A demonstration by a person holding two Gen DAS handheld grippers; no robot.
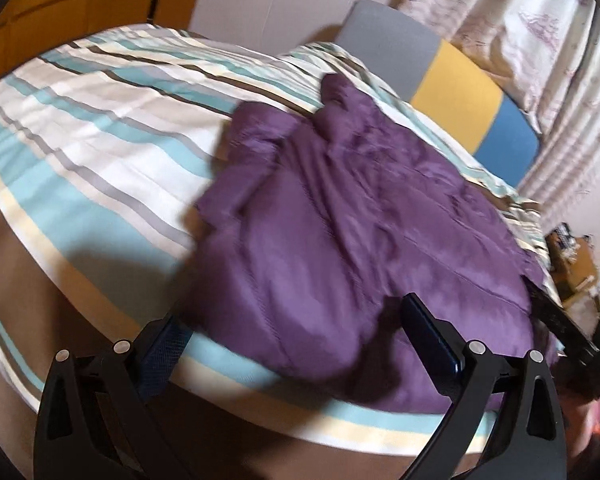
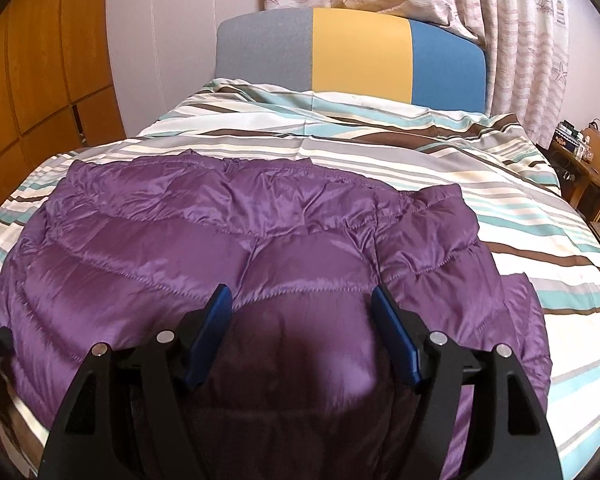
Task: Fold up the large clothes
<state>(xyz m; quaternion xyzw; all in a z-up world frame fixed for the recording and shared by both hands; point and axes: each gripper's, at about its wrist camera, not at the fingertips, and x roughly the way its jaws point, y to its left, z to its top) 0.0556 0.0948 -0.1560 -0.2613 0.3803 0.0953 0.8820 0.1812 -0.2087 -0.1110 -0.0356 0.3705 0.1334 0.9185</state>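
A purple quilted puffer jacket (image 2: 236, 240) lies spread on the striped bedspread (image 2: 460, 168), with one side folded over on the right. My right gripper (image 2: 302, 304) is open, its blue pads straddling a bulge of the jacket's near hem. In the left wrist view the jacket (image 1: 340, 220) lies across the bed's near corner. My left gripper (image 1: 296, 320) is open just above the jacket's near edge, holding nothing. The right gripper's black finger (image 1: 560, 328) shows at the far right of that view.
A grey, yellow and blue headboard (image 2: 360, 52) stands at the far end under patterned curtains (image 2: 500, 20). A wooden wardrobe (image 2: 40, 80) lines the left wall. A wooden shelf with small items (image 2: 584, 160) stands right of the bed.
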